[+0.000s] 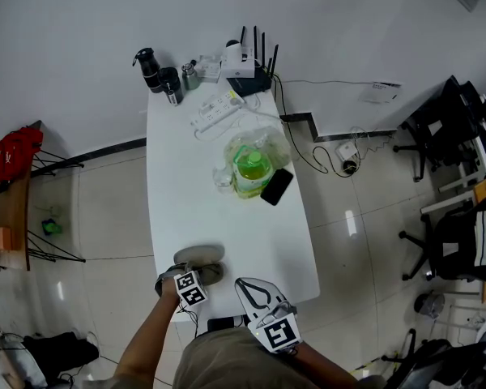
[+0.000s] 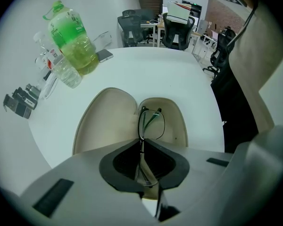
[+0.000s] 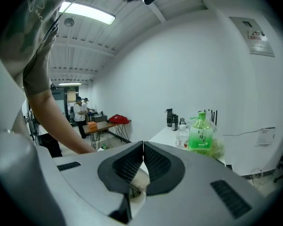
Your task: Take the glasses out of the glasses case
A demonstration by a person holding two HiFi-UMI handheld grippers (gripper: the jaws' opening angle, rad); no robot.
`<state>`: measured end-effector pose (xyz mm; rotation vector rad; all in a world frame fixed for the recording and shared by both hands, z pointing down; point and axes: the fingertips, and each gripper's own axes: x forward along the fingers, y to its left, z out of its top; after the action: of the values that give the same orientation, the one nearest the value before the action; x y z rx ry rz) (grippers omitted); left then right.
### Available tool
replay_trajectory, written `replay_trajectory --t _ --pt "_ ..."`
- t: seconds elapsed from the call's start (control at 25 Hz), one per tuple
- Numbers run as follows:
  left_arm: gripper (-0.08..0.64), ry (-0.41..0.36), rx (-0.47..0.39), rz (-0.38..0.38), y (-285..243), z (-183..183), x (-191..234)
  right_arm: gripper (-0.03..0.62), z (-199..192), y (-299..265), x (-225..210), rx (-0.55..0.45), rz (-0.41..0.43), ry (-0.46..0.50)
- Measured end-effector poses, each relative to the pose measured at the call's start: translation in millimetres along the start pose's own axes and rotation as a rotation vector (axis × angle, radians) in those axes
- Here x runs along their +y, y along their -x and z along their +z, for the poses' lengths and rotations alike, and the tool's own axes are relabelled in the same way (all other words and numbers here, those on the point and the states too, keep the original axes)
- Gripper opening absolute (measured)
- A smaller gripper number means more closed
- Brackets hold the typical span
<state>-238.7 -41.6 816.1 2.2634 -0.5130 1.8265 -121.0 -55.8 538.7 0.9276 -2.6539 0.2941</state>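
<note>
We see the glasses case (image 2: 101, 121) lying open at the desk's (image 1: 227, 217) near end, close to its left corner, with the lid folded out flat to the left of the base. The left gripper (image 2: 141, 145) reaches down over it with its jaws pinched together on the thin frame of the glasses (image 2: 151, 124). The glasses stand on edge, one lens showing just past the jaw tips above the base half of the case. We cannot tell whether the glasses touch the lining or hang just clear of it.

The right gripper (image 3: 142, 147) is over the desk's near edge, to the right of the case. Its jaws are pressed tip to tip with nothing between them, and it points out across the room rather than down at the desk.

Toward the middle of the desk a green bottle (image 1: 249, 171) stands, with a dark phone (image 1: 276, 186) just beside it toward the right edge. A white power strip (image 1: 219, 112), a router (image 1: 251, 67) and dark flasks (image 1: 150, 67) crowd the far end.
</note>
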Motion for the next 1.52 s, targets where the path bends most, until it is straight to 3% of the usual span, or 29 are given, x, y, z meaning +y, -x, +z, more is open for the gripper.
replay_trajectory --t 0.28,0.6,0.92,1.52 --pt "0.02 0.026 -0.002 0.021 2.1 -1.6 2.9 0.011 -2.3 11.1 -0.7 -0.007 -0.018 -0.001" --pt "0.015 -0.023 0.01 0.061 4.4 0.8 3.7 0.011 -2.8 18.6 -3.5 -0.016 -0.032 -0.004" --pt "0.014 0.022 -0.02 0.06 12.2 8.1 1.4 0.011 -3.8 22.6 -0.5 -0.027 -0.03 -0.001" --pt "0.015 0.015 -0.039 0.069 23.8 7.6 -1.4 0.011 -2.5 27.6 6.5 -0.033 -0.026 0.007"
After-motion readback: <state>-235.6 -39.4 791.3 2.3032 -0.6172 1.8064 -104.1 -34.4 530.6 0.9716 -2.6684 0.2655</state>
